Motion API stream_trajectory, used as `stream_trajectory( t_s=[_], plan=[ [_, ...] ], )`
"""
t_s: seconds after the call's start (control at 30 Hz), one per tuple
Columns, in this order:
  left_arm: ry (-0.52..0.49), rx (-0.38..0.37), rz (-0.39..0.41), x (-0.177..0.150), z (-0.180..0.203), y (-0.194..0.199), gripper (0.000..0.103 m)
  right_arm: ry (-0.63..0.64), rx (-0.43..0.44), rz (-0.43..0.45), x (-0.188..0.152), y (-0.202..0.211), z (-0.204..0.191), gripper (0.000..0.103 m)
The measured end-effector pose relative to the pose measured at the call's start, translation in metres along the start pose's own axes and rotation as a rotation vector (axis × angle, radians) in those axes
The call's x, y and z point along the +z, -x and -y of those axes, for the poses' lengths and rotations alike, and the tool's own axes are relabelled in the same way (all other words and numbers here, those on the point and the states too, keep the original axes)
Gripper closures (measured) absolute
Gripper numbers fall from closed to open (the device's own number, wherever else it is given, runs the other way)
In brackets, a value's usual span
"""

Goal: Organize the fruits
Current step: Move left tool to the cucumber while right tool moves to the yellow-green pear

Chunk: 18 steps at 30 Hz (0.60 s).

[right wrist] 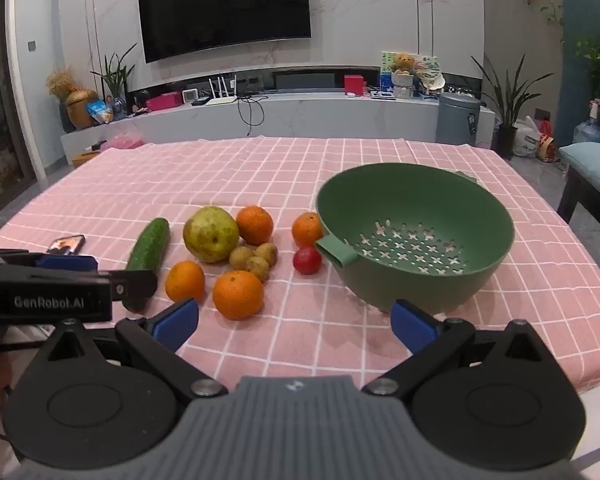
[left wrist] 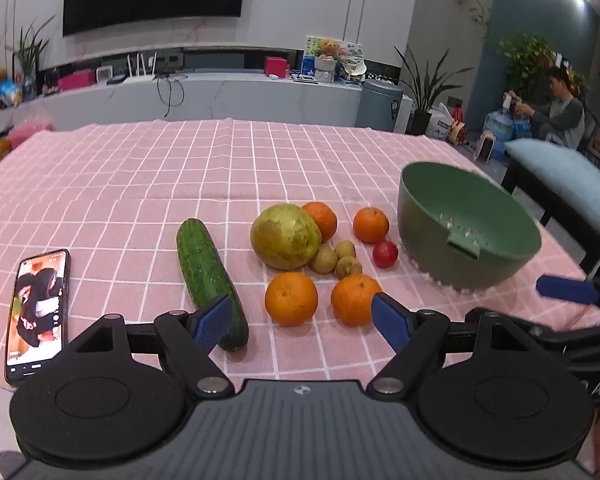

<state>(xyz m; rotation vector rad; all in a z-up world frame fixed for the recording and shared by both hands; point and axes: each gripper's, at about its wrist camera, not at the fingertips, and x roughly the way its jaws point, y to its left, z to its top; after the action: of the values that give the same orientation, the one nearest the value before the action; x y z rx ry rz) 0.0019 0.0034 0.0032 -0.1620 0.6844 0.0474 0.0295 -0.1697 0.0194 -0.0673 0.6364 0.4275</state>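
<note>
A green colander bowl (left wrist: 466,236) (right wrist: 416,236) stands empty on the pink checked tablecloth at the right. To its left lie a cucumber (left wrist: 210,280) (right wrist: 148,256), a large yellow-green pear (left wrist: 285,236) (right wrist: 211,233), several oranges, three small brown fruits (left wrist: 336,260) (right wrist: 254,260) and a small red fruit (left wrist: 385,254) (right wrist: 307,260). My left gripper (left wrist: 302,318) is open and empty, just short of the two near oranges (left wrist: 291,298). My right gripper (right wrist: 296,320) is open and empty, in front of the colander and the near orange (right wrist: 238,294).
A phone (left wrist: 38,316) with a lit screen lies at the table's near left edge. The pink tablecloth (right wrist: 260,168) stretches away behind the fruit. A dark bench with a blue cushion (left wrist: 572,192) stands right of the table. A person sits at the far right.
</note>
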Motion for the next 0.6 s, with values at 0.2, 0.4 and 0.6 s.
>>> stream_trajectory(
  t_s=[0.2, 0.4, 0.6],
  plan=[
    [0.055, -0.007, -0.014, 0.028, -0.020, 0.005, 0.018, -0.038, 0.020, -0.009, 0.019, -0.007, 0.002, 0.005],
    [0.055, -0.008, -0.043, 0.053, -0.034, -0.012, 0.019, 0.012, 0.040, 0.041, 0.039, -0.017, -0.012, 0.005],
    [0.027, 0.045, -0.099, 0.072, -0.047, -0.039, 0.021, 0.118, 0.080, 0.066, 0.059, -0.039, -0.031, 0.018]
  ],
)
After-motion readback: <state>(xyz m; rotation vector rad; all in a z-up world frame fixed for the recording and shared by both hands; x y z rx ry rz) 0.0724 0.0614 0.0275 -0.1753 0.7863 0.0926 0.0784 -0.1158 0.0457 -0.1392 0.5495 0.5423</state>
